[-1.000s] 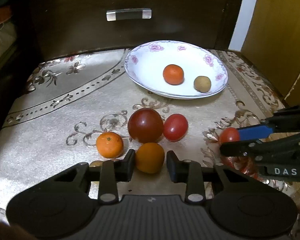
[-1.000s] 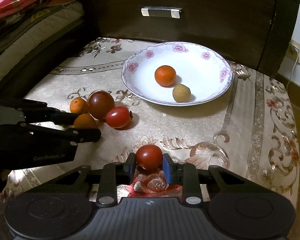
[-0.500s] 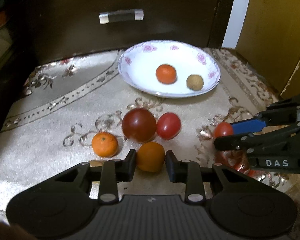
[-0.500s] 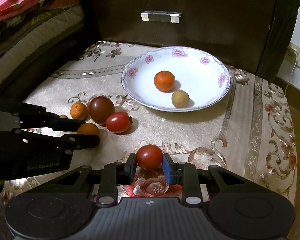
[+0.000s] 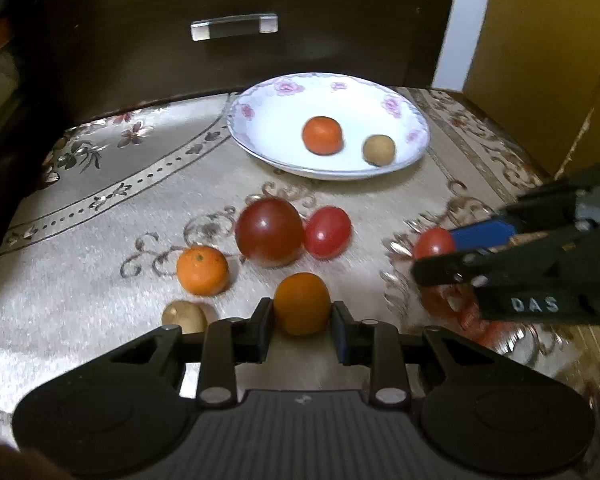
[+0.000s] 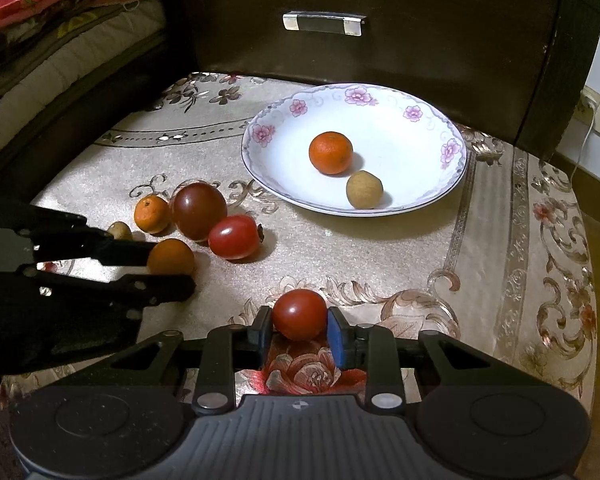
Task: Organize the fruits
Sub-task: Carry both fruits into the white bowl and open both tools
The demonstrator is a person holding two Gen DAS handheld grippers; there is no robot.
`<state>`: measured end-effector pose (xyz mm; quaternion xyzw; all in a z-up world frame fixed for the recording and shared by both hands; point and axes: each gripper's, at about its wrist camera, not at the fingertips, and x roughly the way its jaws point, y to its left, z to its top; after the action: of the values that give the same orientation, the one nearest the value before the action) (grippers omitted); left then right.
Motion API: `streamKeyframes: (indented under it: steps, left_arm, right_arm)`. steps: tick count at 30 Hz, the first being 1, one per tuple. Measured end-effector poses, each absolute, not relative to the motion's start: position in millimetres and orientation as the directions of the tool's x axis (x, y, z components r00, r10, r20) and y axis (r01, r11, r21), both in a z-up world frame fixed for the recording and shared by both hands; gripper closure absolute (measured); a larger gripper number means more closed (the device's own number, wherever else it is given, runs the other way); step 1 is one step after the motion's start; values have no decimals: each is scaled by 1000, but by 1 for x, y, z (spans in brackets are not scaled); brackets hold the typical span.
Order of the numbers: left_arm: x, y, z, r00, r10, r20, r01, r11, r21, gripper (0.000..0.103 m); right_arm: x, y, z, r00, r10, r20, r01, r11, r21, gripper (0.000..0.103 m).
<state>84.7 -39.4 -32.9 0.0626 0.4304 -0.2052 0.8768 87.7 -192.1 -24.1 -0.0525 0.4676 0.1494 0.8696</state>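
my left gripper (image 5: pixel 302 314) lifted slightly since earlier frame, jaws nearly closed, clamped on orange fruit (image 5: pixel 302 302). my right gripper (image 6: pixel 299 330) unmoved, narrow, pinching red tomato (image 6: pixel 299 314) above cloth (image 6: pixel 400 248). other fruits just beyond left jaws. plate (image 6: pixel 420 120) further back holds tangerine (image 6: pixel 331 152), brown fruit (image 6: pixel 364 189).
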Motion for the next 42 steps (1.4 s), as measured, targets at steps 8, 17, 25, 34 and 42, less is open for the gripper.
streamKeyframes:
  steps: [8, 17, 25, 34, 42]
  left_arm:
    - [70, -42, -30, 513, -348, -785, 453, 886, -96, 67]
    - [79, -44, -21, 544, -346, -765, 433, 896, -97, 67]
    - [87, -51, -12, 565, -345, -750, 431, 898, -88, 67]
    - [97, -60, -2, 588, -354, -727, 432, 898, -88, 67]
    - [117, -70, 9, 625, -354, -696, 423, 903, -80, 67]
  right_arm:
    - [77, -179, -21, 507, 244, -826, -373, 927, 45, 79]
    - [78, -179, -20, 509, 244, -826, -361, 931, 52, 79]
    - [79, -184, -14, 526, 245, -814, -338, 939, 64, 79]
    - [86, -194, -4, 566, 234, -790, -296, 953, 71, 79]
    - [102, -202, 5, 612, 201, -765, -244, 968, 59, 77]
